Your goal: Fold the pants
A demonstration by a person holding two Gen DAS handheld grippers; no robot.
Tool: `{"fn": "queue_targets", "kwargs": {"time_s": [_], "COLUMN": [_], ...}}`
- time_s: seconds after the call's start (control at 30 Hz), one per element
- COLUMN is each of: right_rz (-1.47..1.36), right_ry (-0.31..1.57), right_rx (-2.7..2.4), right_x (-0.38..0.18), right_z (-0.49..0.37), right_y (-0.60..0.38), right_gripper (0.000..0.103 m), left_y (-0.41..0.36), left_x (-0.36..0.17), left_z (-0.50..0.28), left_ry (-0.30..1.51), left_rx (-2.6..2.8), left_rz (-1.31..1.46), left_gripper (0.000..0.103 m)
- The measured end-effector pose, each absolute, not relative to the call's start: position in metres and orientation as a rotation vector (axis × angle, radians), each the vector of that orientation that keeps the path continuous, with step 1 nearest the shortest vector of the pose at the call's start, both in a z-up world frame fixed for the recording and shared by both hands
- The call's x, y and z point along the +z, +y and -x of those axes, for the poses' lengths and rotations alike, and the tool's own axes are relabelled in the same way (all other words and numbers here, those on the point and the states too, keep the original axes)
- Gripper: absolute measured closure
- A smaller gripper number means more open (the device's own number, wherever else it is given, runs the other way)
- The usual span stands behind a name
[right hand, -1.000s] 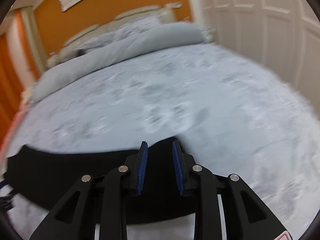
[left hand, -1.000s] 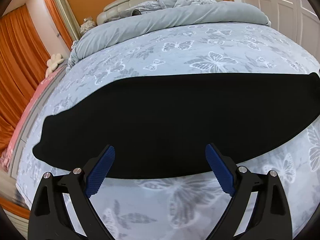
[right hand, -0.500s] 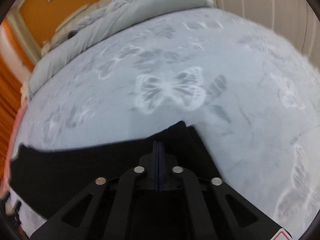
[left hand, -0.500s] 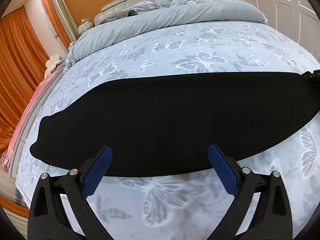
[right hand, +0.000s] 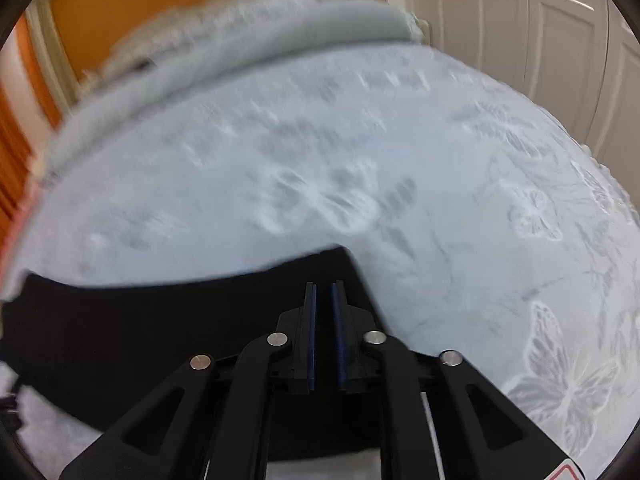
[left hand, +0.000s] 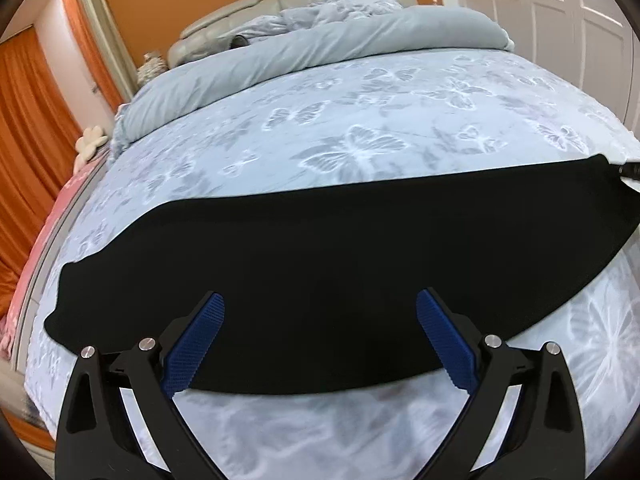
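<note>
The black pants [left hand: 340, 264] lie flat as one long band across the butterfly-print bed cover [left hand: 360, 120]. My left gripper [left hand: 320, 320] is wide open and empty, hovering over the near edge of the pants at their middle. In the right wrist view the pants [right hand: 160, 320] end in a corner under my right gripper [right hand: 324, 292]. Its jaws stand a narrow slit apart over that end. No cloth shows between the pads. The tip of the right gripper [left hand: 632, 170] shows at the right edge of the left wrist view.
A grey duvet [left hand: 320, 52] is bunched along the head of the bed below a padded headboard [left hand: 280, 4]. White closet doors [right hand: 520, 40] stand to the right and orange curtains [left hand: 24, 140] to the left. A pink mat [left hand: 48, 220] lies beside the bed's left edge.
The right gripper shut fully half a second ago and now shows a narrow gap while tilting up and moving. The left gripper stays open and has shifted slightly over the pants.
</note>
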State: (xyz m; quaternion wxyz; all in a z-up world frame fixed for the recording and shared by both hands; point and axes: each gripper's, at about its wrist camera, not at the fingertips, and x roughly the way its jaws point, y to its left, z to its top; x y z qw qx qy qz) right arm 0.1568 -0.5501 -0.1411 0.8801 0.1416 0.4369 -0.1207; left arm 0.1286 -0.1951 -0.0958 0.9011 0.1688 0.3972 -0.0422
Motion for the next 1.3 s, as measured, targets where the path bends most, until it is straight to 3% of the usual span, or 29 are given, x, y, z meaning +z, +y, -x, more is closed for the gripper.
{"fn": "queue_targets", "kwargs": {"time_s": [0.03, 0.1, 0.33, 0.47, 0.57, 0.63, 0.67, 0.7, 0.83, 0.9, 1.0, 1.03, 1.1, 1.23, 1.3], "right_rz": [-0.344, -0.352, -0.42, -0.504, -0.532, -0.551, -0.563, -0.572, -0.573, -0.56, -0.614, -0.635, -0.646, -0.614, -0.588], "right_ry": [0.873, 0.826, 0.857, 0.883, 0.867, 0.844, 0.837, 0.817, 0.753, 0.805, 0.833, 0.817, 0.767, 0.762, 0.791], "right_rx": [-0.248, -0.276, -0.213, -0.201, -0.197, -0.187, -0.175, -0.167, -0.18, -0.207, -0.229, -0.23, -0.234, -0.206, -0.19], "right_x": [-0.137, -0.124, -0.138, -0.149, -0.152, -0.152, -0.15, -0.146, -0.131, -0.144, -0.158, -0.155, -0.144, -0.135, -0.142], "right_z": [-0.147, -0.116, -0.063, -0.076, -0.084, -0.085, -0.085, -0.083, -0.069, -0.071, -0.062, -0.057, -0.049, -0.065, -0.084], "right_y": [-0.553, -0.548, -0.536, -0.536, -0.533, -0.532, -0.532, -0.533, -0.54, -0.548, -0.557, -0.558, -0.557, -0.549, -0.543], "right_gripper": [0.103, 0.089, 0.084, 0.06, 0.056, 0.068, 0.092, 0.097, 0.101, 0.1, 0.095, 0.086, 0.056, 0.052, 0.058], "left_y": [-0.201, -0.206, -0.196, -0.182, -0.17, -0.164, -0.162, -0.16, -0.16, -0.162, -0.164, -0.164, -0.166, -0.168, -0.17], "left_x": [-0.098, -0.101, -0.11, -0.116, -0.116, -0.117, -0.118, -0.12, -0.125, -0.129, -0.133, -0.133, -0.132, -0.13, -0.131], "left_z": [-0.132, -0.135, -0.12, -0.111, -0.106, -0.106, -0.106, -0.107, -0.108, -0.108, -0.108, -0.107, -0.105, -0.102, -0.101], "left_ry": [0.825, 0.828, 0.857, 0.905, 0.9, 0.901, 0.904, 0.91, 0.917, 0.921, 0.931, 0.929, 0.921, 0.92, 0.926], "left_rx": [-0.085, -0.084, -0.092, -0.091, -0.081, -0.073, -0.07, -0.067, -0.071, -0.079, -0.088, -0.091, -0.094, -0.102, -0.107], "left_rz": [-0.362, -0.381, -0.313, -0.257, -0.254, -0.263, -0.263, -0.261, -0.265, -0.266, -0.262, -0.262, -0.268, -0.255, -0.253], "left_gripper": [0.008, 0.008, 0.008, 0.008, 0.008, 0.008, 0.008, 0.008, 0.008, 0.008, 0.008, 0.008, 0.008, 0.008, 0.008]}}
